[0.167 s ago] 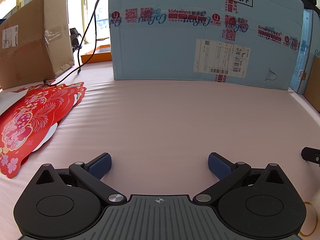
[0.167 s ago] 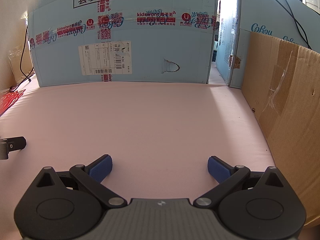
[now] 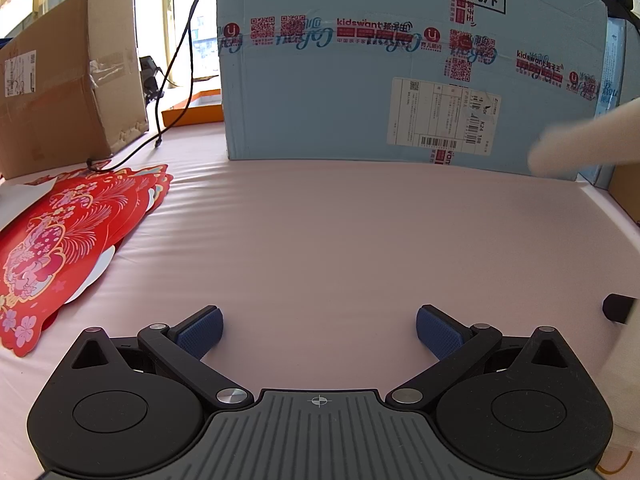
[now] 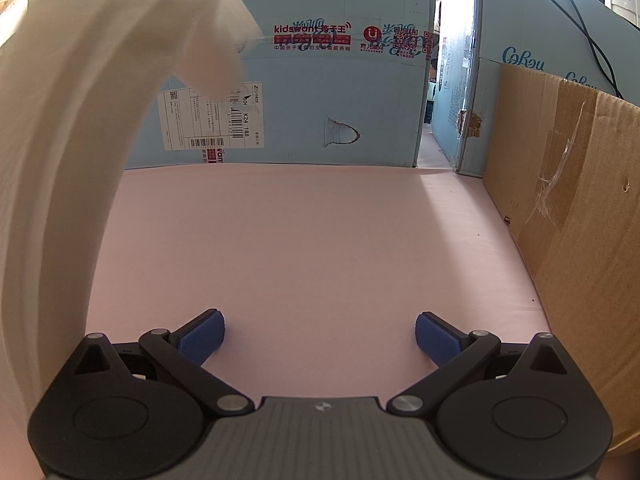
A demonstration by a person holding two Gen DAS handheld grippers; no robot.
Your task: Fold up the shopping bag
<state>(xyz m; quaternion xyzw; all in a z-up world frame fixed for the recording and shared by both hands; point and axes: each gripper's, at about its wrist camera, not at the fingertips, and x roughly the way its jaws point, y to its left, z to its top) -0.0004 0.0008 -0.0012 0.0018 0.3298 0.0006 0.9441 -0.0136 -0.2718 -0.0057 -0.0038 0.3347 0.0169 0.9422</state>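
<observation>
A white, cloth-like sheet (image 4: 80,140), blurred and hanging in the air, arcs over the left side of the right wrist view; it may be the shopping bag. In the left wrist view the same white sheet (image 3: 580,140) pokes in from the right edge, and more of it covers the lower right corner. My left gripper (image 3: 320,334) stands open over the pink table cover (image 3: 340,240), nothing between its blue pads (image 3: 200,332). My right gripper (image 4: 320,338) is open too and empty, with the white sheet to its left, apart from its fingers. A black tip of the right gripper (image 3: 618,308) shows at the left view's right edge.
A big light-blue carton (image 3: 360,80) walls off the back of the table. A brown box (image 3: 68,92), a black cable (image 3: 176,80) and red paper cutouts (image 3: 60,240) sit at the left. A brown cardboard wall (image 4: 580,220) lines the right side.
The white sheet has come into both views, where there was none before. Neither gripper has moved, and both stay open.
</observation>
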